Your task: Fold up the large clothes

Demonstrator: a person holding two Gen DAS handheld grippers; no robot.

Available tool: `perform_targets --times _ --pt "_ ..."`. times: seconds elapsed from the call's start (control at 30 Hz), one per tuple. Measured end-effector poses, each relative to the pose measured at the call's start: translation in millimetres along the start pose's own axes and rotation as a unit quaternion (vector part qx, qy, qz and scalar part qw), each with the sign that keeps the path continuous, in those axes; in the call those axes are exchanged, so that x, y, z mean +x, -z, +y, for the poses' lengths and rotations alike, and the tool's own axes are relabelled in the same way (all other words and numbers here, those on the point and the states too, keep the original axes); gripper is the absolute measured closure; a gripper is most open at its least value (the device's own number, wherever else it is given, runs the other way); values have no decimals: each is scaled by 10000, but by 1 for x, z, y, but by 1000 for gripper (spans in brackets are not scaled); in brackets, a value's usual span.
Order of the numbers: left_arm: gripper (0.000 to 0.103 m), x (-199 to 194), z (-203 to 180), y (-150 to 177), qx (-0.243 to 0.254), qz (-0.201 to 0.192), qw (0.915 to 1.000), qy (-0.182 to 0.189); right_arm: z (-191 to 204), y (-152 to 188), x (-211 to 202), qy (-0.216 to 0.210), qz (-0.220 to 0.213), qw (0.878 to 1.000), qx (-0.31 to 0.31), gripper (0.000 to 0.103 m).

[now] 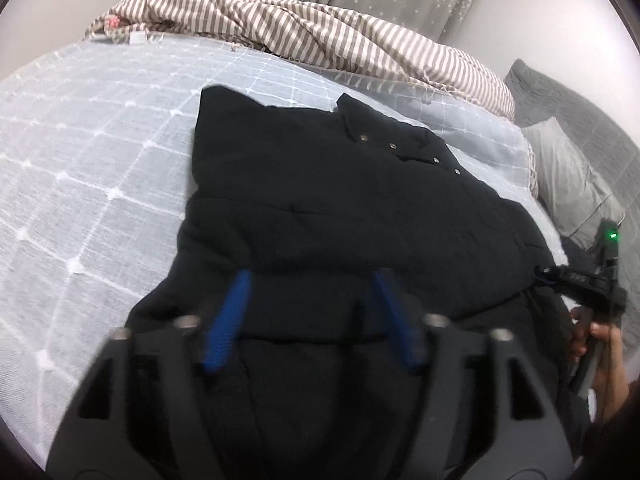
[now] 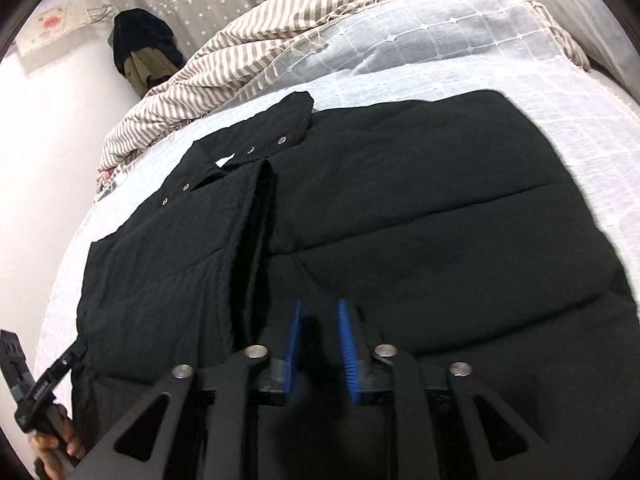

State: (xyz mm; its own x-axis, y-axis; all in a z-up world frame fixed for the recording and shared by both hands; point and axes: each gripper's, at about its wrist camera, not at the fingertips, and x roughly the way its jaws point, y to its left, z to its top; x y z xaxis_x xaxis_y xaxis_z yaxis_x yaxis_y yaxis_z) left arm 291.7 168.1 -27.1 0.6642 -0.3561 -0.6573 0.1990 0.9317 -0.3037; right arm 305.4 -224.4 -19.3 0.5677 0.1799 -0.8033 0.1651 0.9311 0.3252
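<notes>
Folding black jacket [image 2: 400,208], spread flat on pale checked bedspread [image 1: 80,152], snap collar at far end. I judge side panels already turned in, length fold next: needs both grippers on near hem. Left gripper [image 1: 312,280] fingers wide apart over cloth, holding nothing. Right gripper [image 2: 320,308] fingers narrowly apart; grip on fabric unclear. Small print on other gripper's housing, unreadable. Striped blanket [image 1: 320,32] beyond.

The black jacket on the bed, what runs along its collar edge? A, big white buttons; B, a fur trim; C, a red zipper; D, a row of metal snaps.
D: the black jacket shows a row of small metal snaps along the collar flap, seen in both wrist views.
</notes>
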Motion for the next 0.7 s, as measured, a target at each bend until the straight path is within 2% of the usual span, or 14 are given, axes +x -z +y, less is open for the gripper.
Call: perform_targets --times 0.03,0.07,0.1,0.2,0.3,0.5,0.6,0.7 --pt "21 -5 -5 0 65 -23 9999 -100 0 1 -9 21 -7 10000 -35 61" --pt "21 -10 -9 0 118 -33 9998 -176 -1 2 -18 38 -42 10000 -53 43" --pt "20 -16 -13 0 142 8 9997 -215 -2 4 -29 64 -124 9999 -56 31" --pt "18 -28 -21 -1 188 216 9993 -261 -4 8 -61 96 -384 9992 -35 27" --pt "9 -45 -30 1 306 415 9977 -441 -12 17 -89 144 -382 9992 -2 26" --pt "3 -94 -35 14 443 616 9948 -682 -30 45 -137 46 -354 9993 111 20" --pt "2 -118 -34 25 413 782 9937 -686 -40 65 -158 27 -309 9995 95 19" --pt "2 -134 -26 41 160 1123 9926 -425 -54 89 -176 3 -182 9998 87 19"
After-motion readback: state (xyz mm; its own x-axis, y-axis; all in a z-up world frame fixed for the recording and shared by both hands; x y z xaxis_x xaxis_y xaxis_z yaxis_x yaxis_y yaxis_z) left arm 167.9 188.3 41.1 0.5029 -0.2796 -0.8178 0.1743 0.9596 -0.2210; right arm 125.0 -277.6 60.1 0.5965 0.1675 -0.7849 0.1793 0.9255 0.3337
